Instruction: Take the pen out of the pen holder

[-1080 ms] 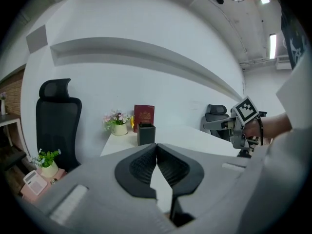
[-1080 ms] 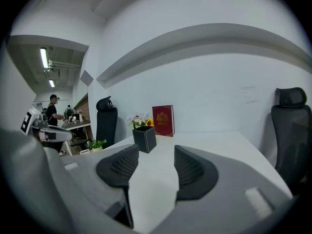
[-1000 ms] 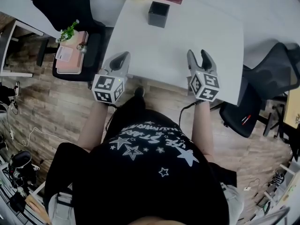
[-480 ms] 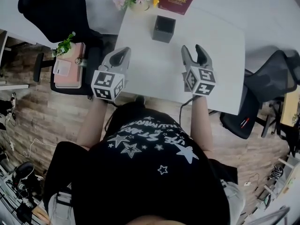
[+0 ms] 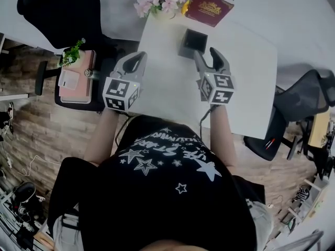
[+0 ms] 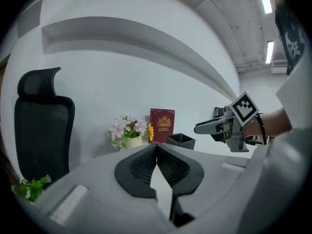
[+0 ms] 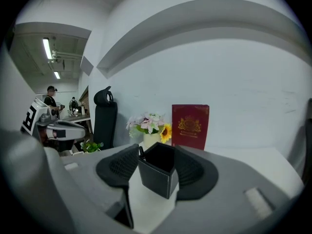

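Observation:
The black square pen holder (image 5: 192,42) stands on the white table (image 5: 251,88) near its far edge. In the right gripper view the pen holder (image 7: 158,172) sits close in front, framed by the two open jaws, and a dark pen (image 7: 141,153) pokes up at its left corner. My right gripper (image 5: 207,56) is open, its tips just short of the holder. My left gripper (image 5: 133,63) hovers over the table's left edge, jaws shut on nothing. Seen from the left gripper view, my left gripper (image 6: 156,146) points at the holder (image 6: 180,141), and the right gripper (image 6: 214,126) reaches in from the right.
A red book (image 5: 209,7) and a pot of flowers (image 5: 159,1) stand behind the holder. A black office chair (image 5: 57,9) is at the far left, with a seat holding pink items and a small plant (image 5: 73,69). Another dark chair (image 5: 303,95) is right of the table.
Both grippers have moved forward over the table. The right gripper has come up to the pen holder, still open; the left stays shut.

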`<action>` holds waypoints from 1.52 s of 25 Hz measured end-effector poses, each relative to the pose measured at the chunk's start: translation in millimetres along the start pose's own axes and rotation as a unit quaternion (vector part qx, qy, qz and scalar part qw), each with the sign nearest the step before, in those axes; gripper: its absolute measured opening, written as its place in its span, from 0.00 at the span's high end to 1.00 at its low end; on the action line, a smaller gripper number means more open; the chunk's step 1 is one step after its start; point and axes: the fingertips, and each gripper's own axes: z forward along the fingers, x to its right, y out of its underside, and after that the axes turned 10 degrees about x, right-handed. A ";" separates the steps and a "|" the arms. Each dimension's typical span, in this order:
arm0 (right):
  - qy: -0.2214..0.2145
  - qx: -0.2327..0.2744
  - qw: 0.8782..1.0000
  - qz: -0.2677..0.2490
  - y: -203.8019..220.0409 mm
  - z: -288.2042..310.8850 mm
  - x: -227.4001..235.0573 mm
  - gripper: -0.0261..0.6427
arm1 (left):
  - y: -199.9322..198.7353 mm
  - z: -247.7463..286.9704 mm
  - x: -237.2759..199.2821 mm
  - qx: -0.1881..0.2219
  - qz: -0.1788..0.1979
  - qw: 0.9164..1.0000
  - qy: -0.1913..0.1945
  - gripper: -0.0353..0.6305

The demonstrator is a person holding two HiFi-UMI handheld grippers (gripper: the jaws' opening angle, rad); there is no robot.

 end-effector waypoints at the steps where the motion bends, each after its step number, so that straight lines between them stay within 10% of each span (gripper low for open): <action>1: -0.006 -0.004 1.000 -0.002 1.0 5.5 -4.2 0.61 | 1.1 2.1 -3.5 -0.001 0.002 1.000 0.001 0.93; 13: -0.066 -0.048 0.996 -0.020 20.2 52.4 -42.0 0.64 | 17.1 16.6 -31.7 -0.014 -0.017 1.000 0.003 0.93; 26: -0.041 -0.072 0.996 -0.020 32.5 63.4 -33.8 0.89 | 31.6 23.7 -42.8 -0.028 -0.033 0.999 -0.004 0.93; 38: -0.049 -0.036 0.997 -0.042 12.2 54.7 -30.2 0.90 | 25.7 15.2 -38.0 -0.027 -0.023 0.999 -0.017 0.93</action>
